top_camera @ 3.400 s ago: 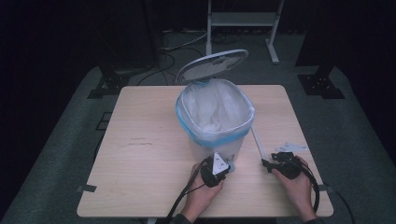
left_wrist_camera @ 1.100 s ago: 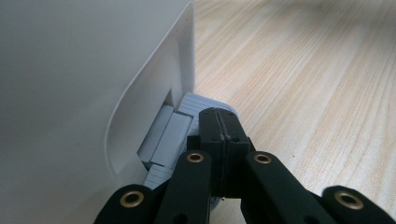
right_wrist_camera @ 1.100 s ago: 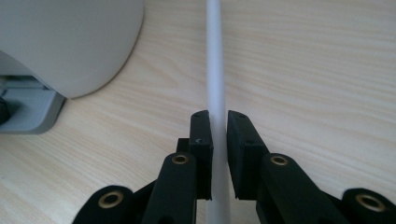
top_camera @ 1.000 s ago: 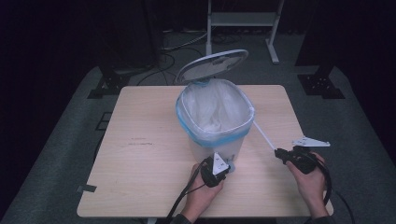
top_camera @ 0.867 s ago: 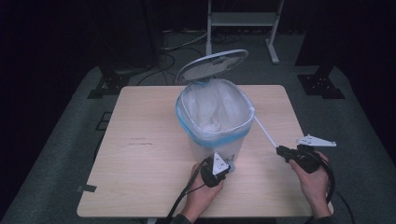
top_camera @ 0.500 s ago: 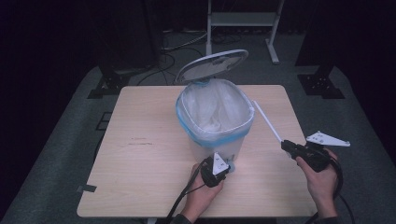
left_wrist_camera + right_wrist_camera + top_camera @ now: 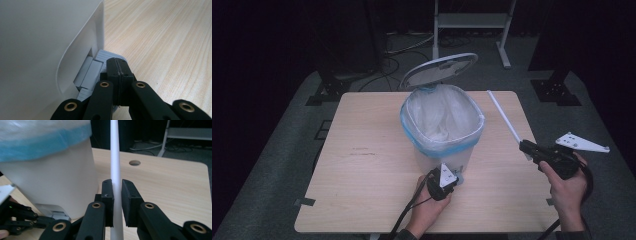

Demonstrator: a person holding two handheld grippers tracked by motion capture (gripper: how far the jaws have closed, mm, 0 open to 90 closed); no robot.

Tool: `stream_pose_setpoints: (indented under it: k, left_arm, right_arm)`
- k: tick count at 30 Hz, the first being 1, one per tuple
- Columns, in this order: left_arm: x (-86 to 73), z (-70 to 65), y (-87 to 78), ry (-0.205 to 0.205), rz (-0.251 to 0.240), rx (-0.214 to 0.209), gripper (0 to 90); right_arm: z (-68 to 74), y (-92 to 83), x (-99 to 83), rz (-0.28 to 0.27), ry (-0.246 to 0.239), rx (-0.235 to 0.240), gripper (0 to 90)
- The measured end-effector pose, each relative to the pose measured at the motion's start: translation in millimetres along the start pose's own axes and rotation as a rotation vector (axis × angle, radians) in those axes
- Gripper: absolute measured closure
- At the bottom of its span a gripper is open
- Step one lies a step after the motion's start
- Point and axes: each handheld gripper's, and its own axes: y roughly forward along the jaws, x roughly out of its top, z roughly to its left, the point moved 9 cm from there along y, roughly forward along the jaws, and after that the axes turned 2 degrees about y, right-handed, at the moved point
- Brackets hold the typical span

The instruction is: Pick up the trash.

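Nearest the person, the left gripper sits at the foot of the bin, its jaws pressed together with no gap and resting on the grey pedal that juts from the bin's base; the left hand holds it low on the worktop. To the right of the bin, off its near corner, the right hand lifts the right gripper, whose jaws are closed narrowly around a thin white rod; in the right gripper view the rod rises straight up between the two pads. From those jaws the rod slants away past the bin's right side toward the far right corner of the worktop, apart from the bin. The bin itself stands near the middle of the worktop, white, lined with a clear bag whose blue band folds over the rim. Behind the bin, its round lid stands tilted open.
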Motion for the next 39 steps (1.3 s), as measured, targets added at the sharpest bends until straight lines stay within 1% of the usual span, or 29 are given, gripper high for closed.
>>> stream_pose_setpoints:
  k: [3, 4, 5, 7, 9, 10, 11, 15, 16, 18, 20, 21, 27, 28, 29, 30, 34, 39]
  left_arm:
    - [0.2, -0.4, 0.1, -0.008, -0.003, 0.002, 90.0]
    - [0.2, -0.4, 0.1, -0.008, -0.003, 0.002, 90.0]
    - [0.2, -0.5, 0.2, -0.008, -0.004, 0.001, 90.0]
    - [0.8, 0.8, 0.4, 0.004, -0.01, 0.008, 90.0]
    - [0.7, 0.6, 0.1, 0.003, -0.007, 0.007, 90.0]
    - [0.7, 0.6, 0.1, 0.003, -0.007, 0.007, 90.0]
    - [0.5, -0.6, 0.5, -0.01, -0.008, 0.002, 90.0]
    - [0.0, -0.3, 0.0, -0.006, -0.002, 0.002, 90.0]
    - [0.0, -0.3, 0.0, -0.006, -0.002, 0.002, 90.0]
    - [0.0, -0.3, 0.0, -0.005, -0.001, 0.001, 90.0]
    - [0.0, -0.2, 0.0, -0.004, -0.001, 0.001, 90.0]
    - [0.0, -0.3, 0.0, -0.004, -0.001, 0.001, 90.0]
    - [0.1, -0.2, 0.3, -0.004, -0.004, 0.002, 90.0]
    - [0.1, -0.2, 0.3, -0.004, -0.004, 0.002, 90.0]
    - [0.0, -0.7, 0.3, -0.009, -0.003, -0.001, 90.0]
    - [0.1, -0.3, 0.2, -0.003, -0.002, 0.0, 90.0]
    - [0.2, -0.1, 0.2, -0.002, -0.003, 0.002, 90.0]
    - [0.2, -0.1, 0.2, -0.002, -0.003, 0.002, 90.0]
  right_arm:
    - [6.5, -4.6, 8.3, -0.008, -0.021, 0.014, 80.3]
    - [6.5, -4.6, 8.3, -0.008, -0.021, 0.014, 80.3]
    - [11.2, -7.6, 12.2, -0.011, -0.034, 0.023, 80.2]
    - [16.5, -10.8, 15.8, -0.016, -0.041, 0.035, 80.2]
    - [21.5, -14.0, 19.6, -0.024, -0.052, 0.044, 80.2]
    - [21.5, -14.0, 19.6, -0.024, -0.052, 0.044, 80.2]
    - [26.7, -16.9, 23.8, -0.032, -0.065, 0.054, 80.2]
    - [33.9, -20.3, 30.4, -0.044, -0.077, 0.072, 80.2]
    - [33.9, -20.3, 30.4, -0.044, -0.077, 0.072, 80.2]
    - [40.9, -23.2, 37.5, -0.055, -0.087, 0.089, 80.2]
    - [43.2, -23.7, 39.8, -0.057, -0.094, 0.094, 80.2]
    - [48.6, -24.5, 44.7, -0.06, -0.107, 0.101, 80.2]
    - [62.8, -24.6, 55.9, -0.071, -0.134, 0.127, 80.2]
    - [62.8, -24.6, 55.9, -0.071, -0.134, 0.127, 80.2]
    - [67.1, -23.8, 58.6, -0.068, -0.145, 0.136, 80.2]
    - [68.5, -23.2, 59.6, -0.068, -0.147, 0.139, 80.1]
    - [77.0, -18.5, 65.3, -0.071, -0.158, 0.158, 80.1]
    - [85.4, -9.6, 69.7, -0.057, -0.172, 0.175, 80.0]
